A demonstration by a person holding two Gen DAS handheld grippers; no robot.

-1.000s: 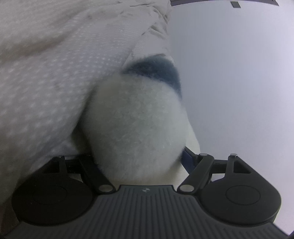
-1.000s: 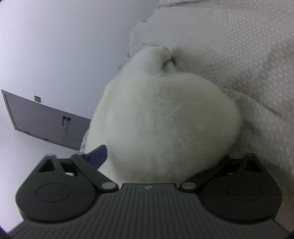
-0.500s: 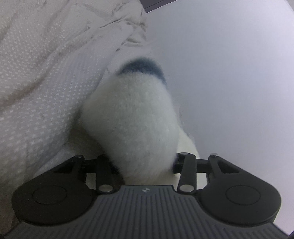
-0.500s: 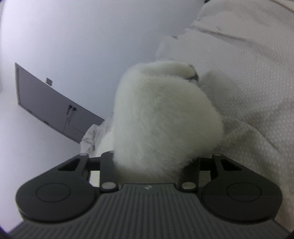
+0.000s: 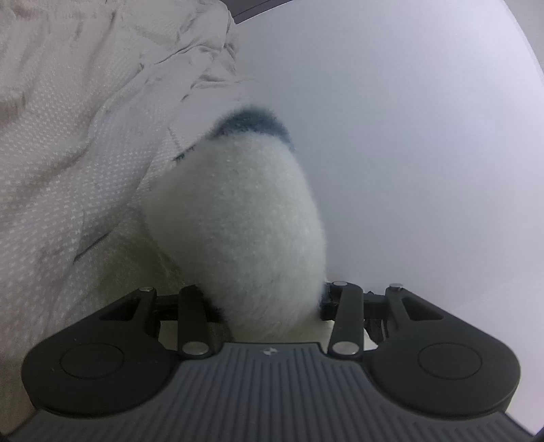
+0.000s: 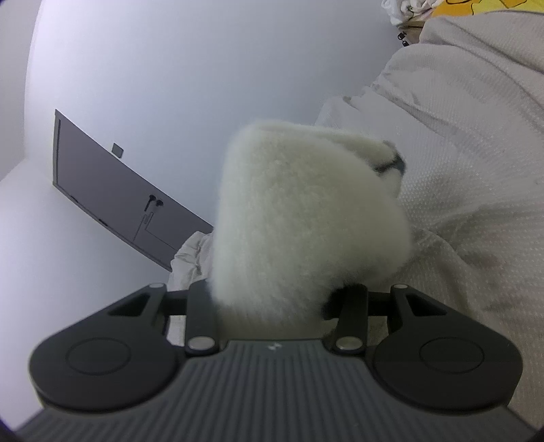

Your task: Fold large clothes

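A fluffy white fleece garment (image 5: 238, 217) with a dark blue trim (image 5: 251, 120) bulges up in front of the left wrist camera. My left gripper (image 5: 268, 306) is shut on a thick bunch of it, and the fleece hides the fingertips. In the right wrist view another thick fold of the same white fleece (image 6: 299, 217) is pinched by my right gripper (image 6: 272, 306), with a dark edge showing at its far corner (image 6: 391, 163). Both bunches are lifted off the bed cover (image 5: 68, 176).
A pale dotted bed cover (image 6: 469, 170) lies rumpled under and beside the garment. A plain white wall (image 5: 408, 136) stands close by. A dark grey panel (image 6: 112, 200) sits on the wall, and a bit of yellow cloth (image 6: 476, 6) shows at the top right.
Both grippers closed onto the fleece from wide open. Both then rose with it and rolled, so more of the wall and the rumpled bed cover has come into view.
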